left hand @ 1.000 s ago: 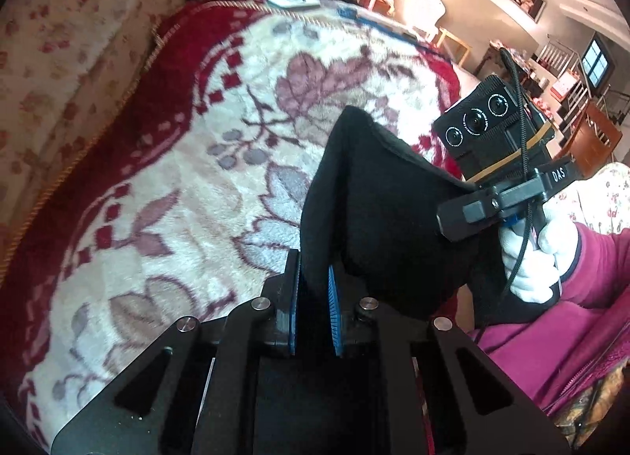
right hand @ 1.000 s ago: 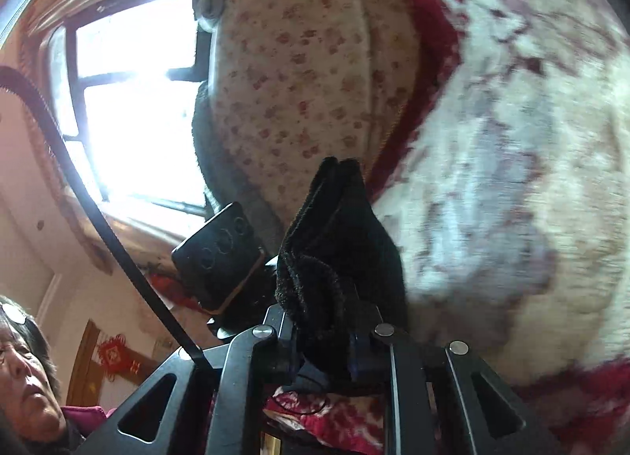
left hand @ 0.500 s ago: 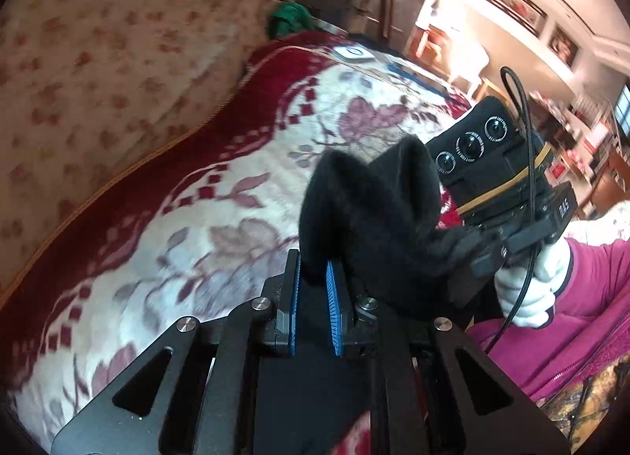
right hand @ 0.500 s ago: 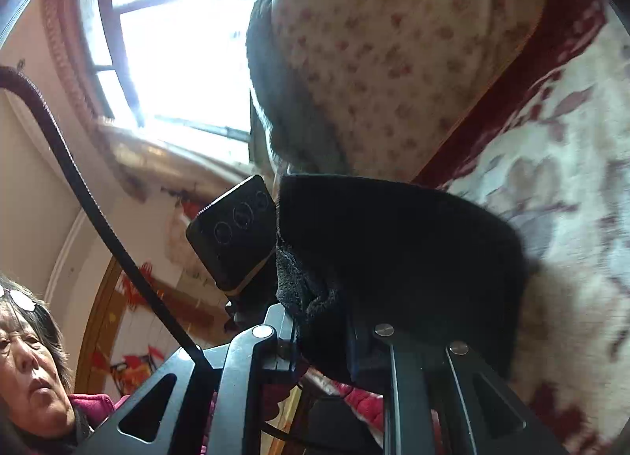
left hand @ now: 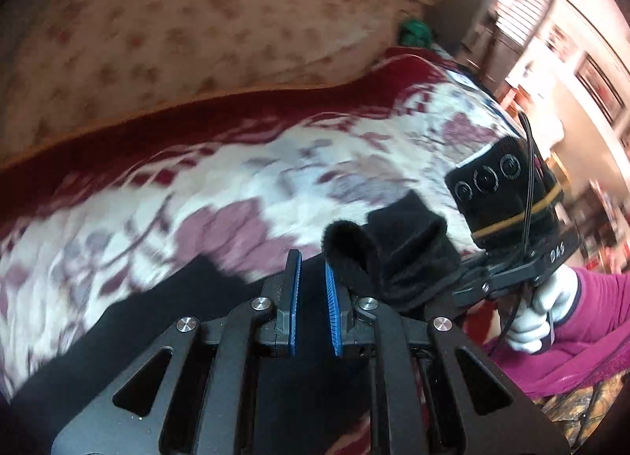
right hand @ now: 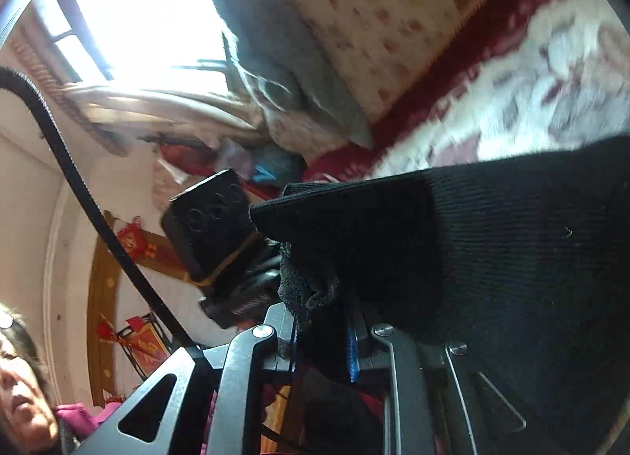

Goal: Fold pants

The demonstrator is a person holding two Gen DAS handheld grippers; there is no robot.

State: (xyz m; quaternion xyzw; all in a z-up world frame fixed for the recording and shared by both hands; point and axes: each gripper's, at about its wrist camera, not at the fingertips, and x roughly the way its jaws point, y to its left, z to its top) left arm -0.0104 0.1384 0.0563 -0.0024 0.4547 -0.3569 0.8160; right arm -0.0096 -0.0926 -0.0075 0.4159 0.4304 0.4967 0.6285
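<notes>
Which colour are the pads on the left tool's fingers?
Blue pads on black fingers, clearest in the left wrist view.

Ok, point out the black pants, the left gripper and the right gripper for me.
black pants (right hand: pixel 512 242): right wrist view, on the ribbed fabric panel.
left gripper (left hand: pixel 313 277): left wrist view, midway between the blue-padded fingertips.
right gripper (right hand: pixel 321 331): right wrist view, between the fingertips, where the bunched cloth is clamped.

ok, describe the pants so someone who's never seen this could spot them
Find the bed with the red and white floral blanket. The pants are the black ribbed cloth spread over it near the grippers, one end bunched in the right gripper. They are the only plain black fabric; everything around is patterned.
</notes>
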